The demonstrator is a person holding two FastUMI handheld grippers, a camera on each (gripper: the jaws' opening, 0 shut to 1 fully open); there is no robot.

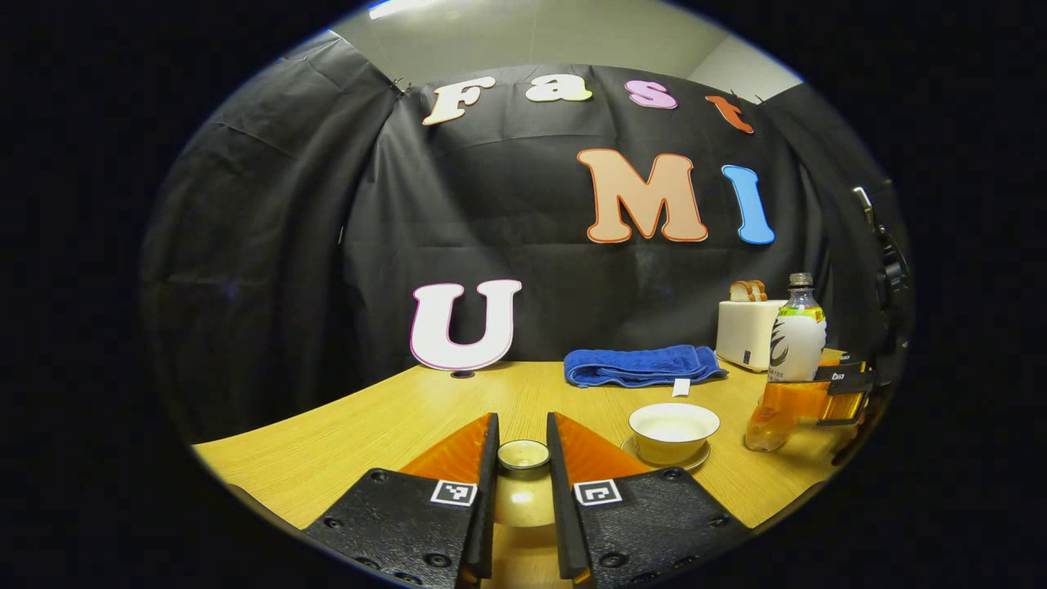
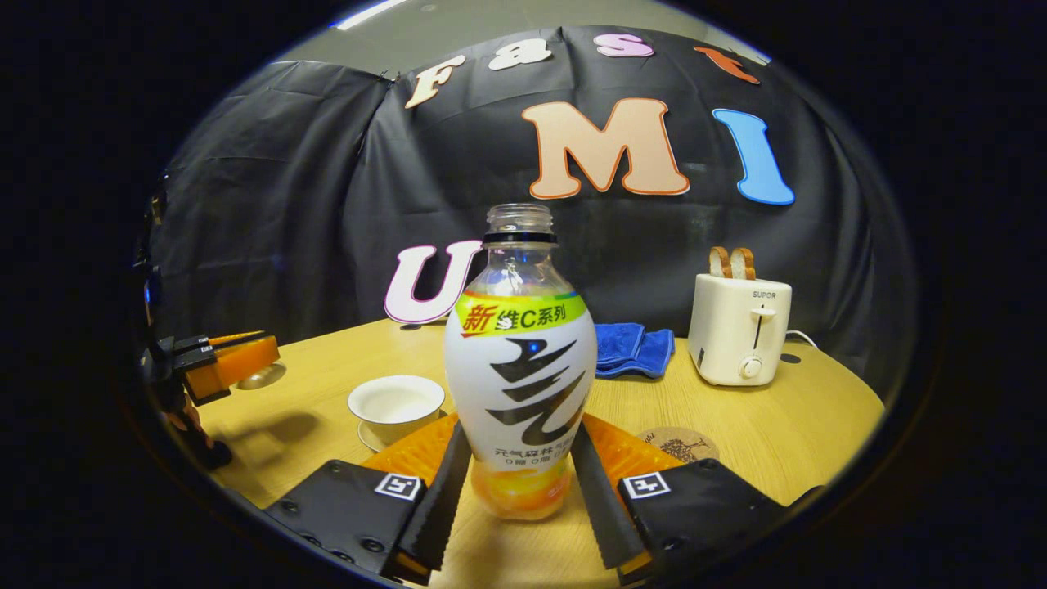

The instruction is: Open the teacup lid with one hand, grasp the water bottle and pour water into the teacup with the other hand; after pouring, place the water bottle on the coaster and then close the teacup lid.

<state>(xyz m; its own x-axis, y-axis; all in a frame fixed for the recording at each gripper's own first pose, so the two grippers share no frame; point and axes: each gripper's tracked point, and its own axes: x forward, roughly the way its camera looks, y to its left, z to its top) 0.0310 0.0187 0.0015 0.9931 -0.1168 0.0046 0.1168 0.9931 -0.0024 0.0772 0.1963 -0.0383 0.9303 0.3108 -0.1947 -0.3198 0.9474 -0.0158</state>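
Note:
The teacup lid (image 1: 523,491), knob up, sits between the fingers of my left gripper (image 1: 522,419), which is shut on it. Right of it the white teacup (image 1: 673,429) stands open on its saucer. The water bottle (image 2: 519,368), uncapped, white-labelled, with orange liquid at the bottom, stands upright with my right gripper (image 2: 519,427) shut on its lower body. In the right gripper view the teacup (image 2: 397,403) is to the bottle's left and the round cork coaster (image 2: 679,446) to its right. The left gripper (image 2: 233,360) with the lid hovers at far left.
A folded blue towel (image 1: 642,366) lies behind the teacup. A white toaster (image 2: 740,327) holding bread slices stands at the back right of the round wooden table (image 2: 785,425). Black cloth walls close off the back.

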